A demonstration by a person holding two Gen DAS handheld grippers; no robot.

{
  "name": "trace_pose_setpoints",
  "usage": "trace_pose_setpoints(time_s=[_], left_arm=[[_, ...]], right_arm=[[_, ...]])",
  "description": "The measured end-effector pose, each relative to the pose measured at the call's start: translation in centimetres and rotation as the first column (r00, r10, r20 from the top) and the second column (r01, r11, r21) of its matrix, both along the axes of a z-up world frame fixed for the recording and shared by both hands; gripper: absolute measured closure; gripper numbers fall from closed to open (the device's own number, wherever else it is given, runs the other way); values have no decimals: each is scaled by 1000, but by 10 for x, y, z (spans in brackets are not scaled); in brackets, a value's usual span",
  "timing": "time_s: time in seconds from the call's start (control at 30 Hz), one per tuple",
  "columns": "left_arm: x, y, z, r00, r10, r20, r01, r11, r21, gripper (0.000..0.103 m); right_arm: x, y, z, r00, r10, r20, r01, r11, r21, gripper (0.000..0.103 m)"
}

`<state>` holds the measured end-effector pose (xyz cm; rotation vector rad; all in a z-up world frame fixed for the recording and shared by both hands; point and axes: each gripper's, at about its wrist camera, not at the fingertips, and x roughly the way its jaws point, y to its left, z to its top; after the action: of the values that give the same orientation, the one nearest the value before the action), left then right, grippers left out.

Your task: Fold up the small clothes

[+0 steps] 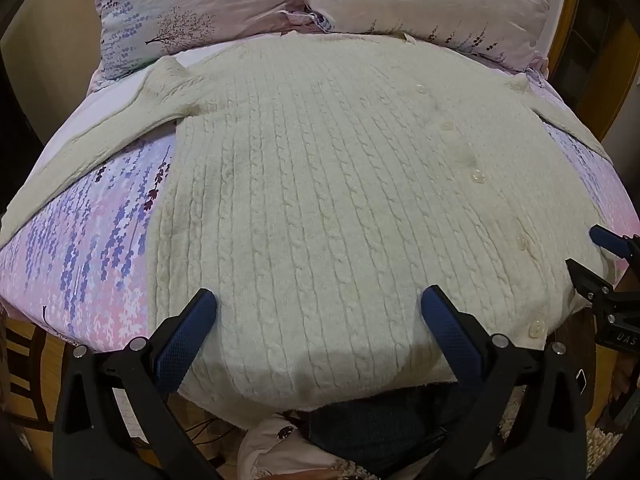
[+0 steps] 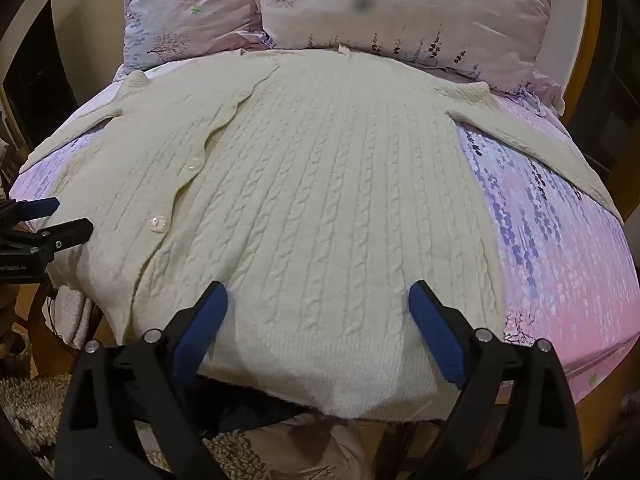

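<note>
The cream cable-knit cardigan lay flat and face up on the flowered bedsheet. Its long axis ran from the hem at the near edge of the bed up to the collar against the two pillows.

Starting at the left, one sleeve slanted outward and toward the near corner, apart from the body. The left gripper was over the hem on the left half of the body, its jaws spread wide with knit showing between the blue pads and nothing clamped.

The button placket ran lengthwise between the two tools.

Further right, the right gripper was placed the same way over the hem on the right half. It too was open wide, with its fingertips at or just above the ribbing; actual contact could not be judged. The right sleeve slanted off to the far right.

Both tools sat at the hem end, side by side, so a lengthwise fold would probably carry the hem away from them toward the collar. Each sleeve lay nearer its own-side hand.
</note>
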<state>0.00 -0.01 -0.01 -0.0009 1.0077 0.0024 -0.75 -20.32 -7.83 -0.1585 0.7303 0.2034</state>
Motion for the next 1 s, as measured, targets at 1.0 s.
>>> trace_pose_setpoints(time_s=[1.0], left_arm=[[0,0,0,1000,1,-1,-1,1000,1,1]], right_arm=[[3,-4,-1,1000,-8,-6,8,1000,7,5]])
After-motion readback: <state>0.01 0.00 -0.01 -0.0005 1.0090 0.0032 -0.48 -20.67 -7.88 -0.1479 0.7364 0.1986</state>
